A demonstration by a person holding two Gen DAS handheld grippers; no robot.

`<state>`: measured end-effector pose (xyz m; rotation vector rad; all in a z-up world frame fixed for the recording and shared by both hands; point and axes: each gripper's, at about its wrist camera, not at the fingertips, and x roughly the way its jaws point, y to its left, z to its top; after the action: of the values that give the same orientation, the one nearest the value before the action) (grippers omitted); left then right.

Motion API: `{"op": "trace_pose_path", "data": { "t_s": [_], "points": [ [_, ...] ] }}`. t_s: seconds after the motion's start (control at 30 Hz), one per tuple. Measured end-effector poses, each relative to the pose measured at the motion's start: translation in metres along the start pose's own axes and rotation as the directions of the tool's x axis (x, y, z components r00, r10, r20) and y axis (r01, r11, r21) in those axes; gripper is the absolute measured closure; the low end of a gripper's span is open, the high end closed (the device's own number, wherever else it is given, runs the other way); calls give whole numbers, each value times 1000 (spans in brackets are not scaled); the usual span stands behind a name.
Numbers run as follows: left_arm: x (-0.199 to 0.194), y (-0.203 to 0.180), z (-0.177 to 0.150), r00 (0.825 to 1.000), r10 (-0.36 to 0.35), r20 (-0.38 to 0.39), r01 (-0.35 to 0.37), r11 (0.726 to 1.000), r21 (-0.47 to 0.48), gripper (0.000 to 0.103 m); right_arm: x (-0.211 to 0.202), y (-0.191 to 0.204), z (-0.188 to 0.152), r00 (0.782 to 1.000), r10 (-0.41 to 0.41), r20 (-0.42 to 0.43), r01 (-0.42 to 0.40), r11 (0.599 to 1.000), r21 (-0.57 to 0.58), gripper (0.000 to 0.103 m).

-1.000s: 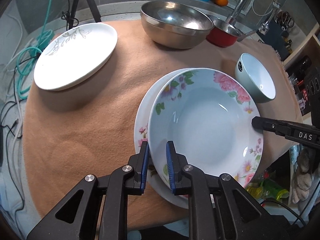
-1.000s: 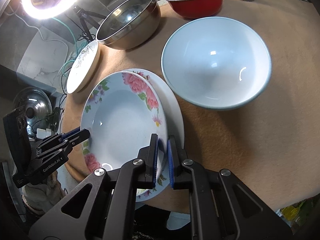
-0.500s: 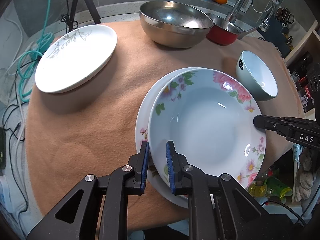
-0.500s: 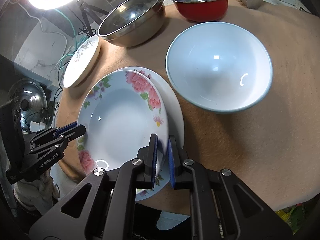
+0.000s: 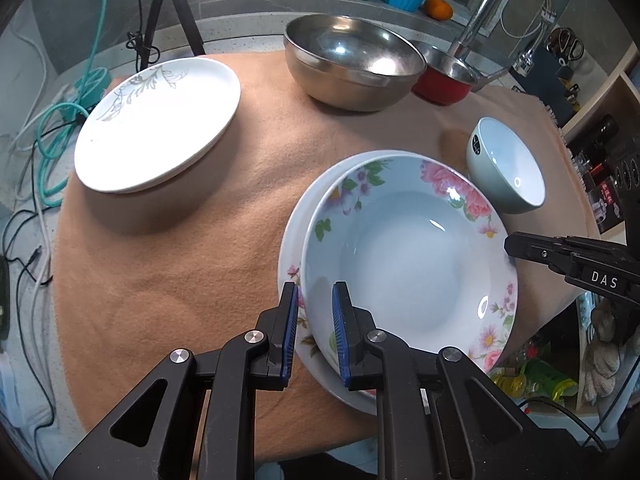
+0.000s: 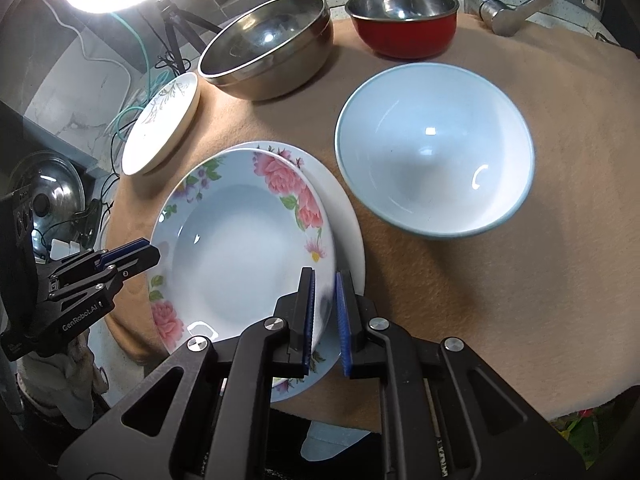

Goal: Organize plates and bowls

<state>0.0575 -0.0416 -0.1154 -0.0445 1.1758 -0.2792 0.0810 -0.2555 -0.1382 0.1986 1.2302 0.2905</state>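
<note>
A floral deep plate (image 5: 412, 256) (image 6: 244, 248) lies on a second floral plate (image 5: 292, 248) (image 6: 344, 216) on the brown cloth. My left gripper (image 5: 315, 330) is shut on the top plate's near rim. My right gripper (image 6: 325, 312) is shut on the same plate's opposite rim; its tips show in the left wrist view (image 5: 520, 250). A pale green bowl (image 5: 508, 166) (image 6: 434, 156) stands beside the plates. A white leaf-pattern plate (image 5: 160, 120) (image 6: 162, 122) lies at the far left.
A large steel bowl (image 5: 352, 60) (image 6: 268, 44) and a red steel-lined bowl (image 5: 444, 76) (image 6: 402, 20) stand at the back. A tap (image 5: 500, 12) rises behind them. The cloth-covered table (image 5: 160, 260) ends just below the plates. Cables lie off the left side.
Both grippers have lifted back slightly with the top floral plate held; it has shifted a little over the lower plate. The other dishes have not moved.
</note>
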Motion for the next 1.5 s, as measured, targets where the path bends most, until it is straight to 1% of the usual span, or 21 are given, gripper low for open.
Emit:
{"op": "trace_pose_path", "data": {
  "t_s": [0.13, 0.23, 0.37, 0.43, 0.47, 0.5, 0.53, 0.57, 0.6, 0.73, 0.83, 0.9, 1.03, 1.13, 1.2, 1.27, 1.33, 1.4, 1.5],
  "points": [
    [-11, 15, 3, 999, -27, 25, 29, 999, -44, 87, -11, 5, 3, 1000, 9, 27, -9, 1000, -6, 92],
    [-21, 29, 6, 998, -35, 48, 38, 997, -73, 87, -18, 14, 7, 998, 41, 39, -41, 999, -9, 92],
    [-34, 51, 11, 996, -41, 81, 51, 991, -124, 87, -23, 33, 10, 996, 70, 56, -69, 997, -33, 92],
    [-41, 66, 14, 993, -42, 106, 58, 987, -152, 87, -25, 45, 15, 994, 85, 63, -82, 995, -56, 89],
    [-46, 73, 15, 992, -33, 122, 53, 984, -169, 87, -25, 53, 18, 994, 90, 66, -86, 994, -69, 81],
    [-49, 80, 17, 991, -23, 134, 48, 982, -183, 87, -26, 59, 21, 993, 97, 72, -91, 993, -80, 69],
    [-52, 87, 18, 990, -17, 141, 45, 979, -197, 86, -28, 65, 24, 991, 104, 85, -97, 991, -87, 62],
    [-54, 95, 19, 989, -12, 149, 44, 977, -210, 86, -29, 71, 27, 989, 113, 98, -105, 990, -91, 51],
    [-56, 101, 21, 988, -7, 155, 42, 974, -221, 84, -28, 78, 30, 987, 126, 103, -116, 989, -94, 49],
    [-61, 128, 26, 985, 5, 172, 43, 961, -272, 83, -22, 102, 42, 979, 178, 96, -168, 981, -99, 49],
    [-61, 146, 31, 984, 13, 178, 40, 956, -292, 83, -15, 122, 50, 977, 188, 101, -176, 978, -110, 49],
    [-60, 159, 35, 984, 5, 179, 50, 951, -305, 83, -10, 135, 55, 975, 193, 106, -181, 977, -115, 49],
    [-56, 185, 44, 982, 5, 189, 60, 939, -338, 83, 2, 154, 72, 971, 213, 113, -202, 974, -102, 50],
    [-46, 202, 56, 984, 8, 180, 57, 933, -354, 83, 13, 164, 87, 971, 210, 117, -201, 976, -87, 53],
    [-37, 213, 65, 986, 13, 169, 50, 930, -363, 83, 23, 167, 97, 973, 202, 115, -194, 978, -72, 55],
    [-28, 223, 73, 987, 2, 158, 57, 927, -371, 83, 35, 168, 109, 976, 191, 107, -187, 981, -45, 55],
    [-20, 233, 81, 988, 1, 154, 59, 921, -385, 83, 46, 165, 119, 976, 200, 90, -201, 980, -3, 57],
    [-11, 239, 90, 989, -9, 146, 65, 921, -383, 83, 58, 161, 127, 975, 212, 72, -215, 976, 42, 59],
    [0, 243, 100, 991, -17, 131, 66, 923, -379, 83, 72, 154, 133, 978, 201, 58, -206, 975, 79, 63]
  ]
}}
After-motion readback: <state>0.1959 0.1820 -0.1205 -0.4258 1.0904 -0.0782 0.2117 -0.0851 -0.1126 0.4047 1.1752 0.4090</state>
